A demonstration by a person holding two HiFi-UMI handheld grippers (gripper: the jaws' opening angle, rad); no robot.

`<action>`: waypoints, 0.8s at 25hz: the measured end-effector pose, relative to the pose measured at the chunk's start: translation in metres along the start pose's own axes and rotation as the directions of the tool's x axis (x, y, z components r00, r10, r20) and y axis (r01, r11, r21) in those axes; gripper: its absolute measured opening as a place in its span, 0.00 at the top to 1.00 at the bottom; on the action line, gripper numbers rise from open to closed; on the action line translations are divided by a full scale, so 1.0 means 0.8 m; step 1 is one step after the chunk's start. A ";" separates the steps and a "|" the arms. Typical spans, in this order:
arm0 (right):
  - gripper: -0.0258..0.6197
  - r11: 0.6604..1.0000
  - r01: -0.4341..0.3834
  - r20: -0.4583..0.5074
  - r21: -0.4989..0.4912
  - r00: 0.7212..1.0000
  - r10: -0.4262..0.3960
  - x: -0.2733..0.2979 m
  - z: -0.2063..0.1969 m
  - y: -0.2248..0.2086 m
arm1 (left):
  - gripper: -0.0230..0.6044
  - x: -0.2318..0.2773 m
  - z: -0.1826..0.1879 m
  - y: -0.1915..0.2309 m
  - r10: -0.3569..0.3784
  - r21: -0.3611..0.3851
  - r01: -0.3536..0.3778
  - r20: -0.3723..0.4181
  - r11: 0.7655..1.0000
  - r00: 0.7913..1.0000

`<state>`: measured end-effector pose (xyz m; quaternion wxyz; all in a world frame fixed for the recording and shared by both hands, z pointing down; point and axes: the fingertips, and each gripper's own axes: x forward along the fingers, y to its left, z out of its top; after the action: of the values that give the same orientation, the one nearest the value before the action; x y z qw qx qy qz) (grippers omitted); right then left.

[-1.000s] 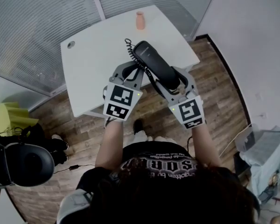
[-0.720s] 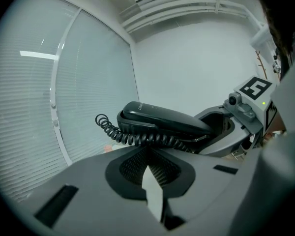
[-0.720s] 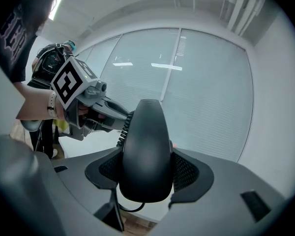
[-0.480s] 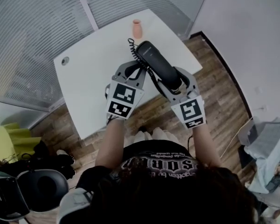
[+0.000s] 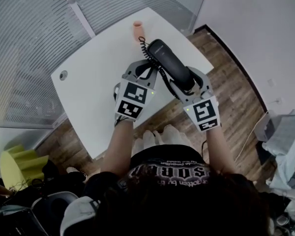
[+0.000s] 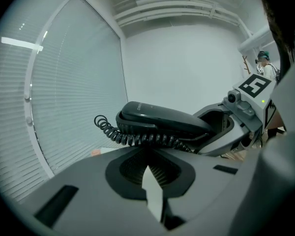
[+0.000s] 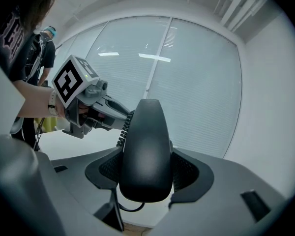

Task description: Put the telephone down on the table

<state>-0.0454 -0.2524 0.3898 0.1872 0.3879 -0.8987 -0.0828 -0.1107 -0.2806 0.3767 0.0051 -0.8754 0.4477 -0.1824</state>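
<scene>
The white rectangular table carries a small pink cup at its far edge; above its near side, the left gripper has its jaws pressed nearly together on the black coiled cord; the black plastic telephone handset hangs in the air over the table's right part, its near end pinched between the right gripper jaws.
</scene>
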 end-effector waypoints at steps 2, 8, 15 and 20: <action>0.53 1.000 0.005 -0.011 0.006 1.000 -0.004 0.006 -0.003 -0.003 | 0.96 0.007 -0.004 0.003 -0.009 -0.005 0.009 -0.007 1.000 1.000; 0.53 1.000 -0.001 -0.029 0.030 1.000 0.002 0.031 -0.021 -0.027 | 0.96 0.046 -0.014 0.016 -0.016 -0.014 0.016 -0.035 1.000 0.999; 0.53 0.998 -0.021 -0.042 0.061 0.999 0.023 0.070 -0.040 -0.066 | 0.96 0.099 -0.017 0.039 -0.012 -0.023 0.010 -0.073 1.000 0.997; 0.53 0.997 -0.039 -0.063 0.072 0.997 0.043 0.098 -0.056 -0.098 | 0.96 0.141 -0.022 0.054 -0.018 -0.040 0.014 -0.096 0.999 0.995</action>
<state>-0.0244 -0.3634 0.4294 0.2039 0.3781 -0.9024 -0.0347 -0.0898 -0.3924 0.4211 -0.0352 -0.8690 0.4441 -0.2155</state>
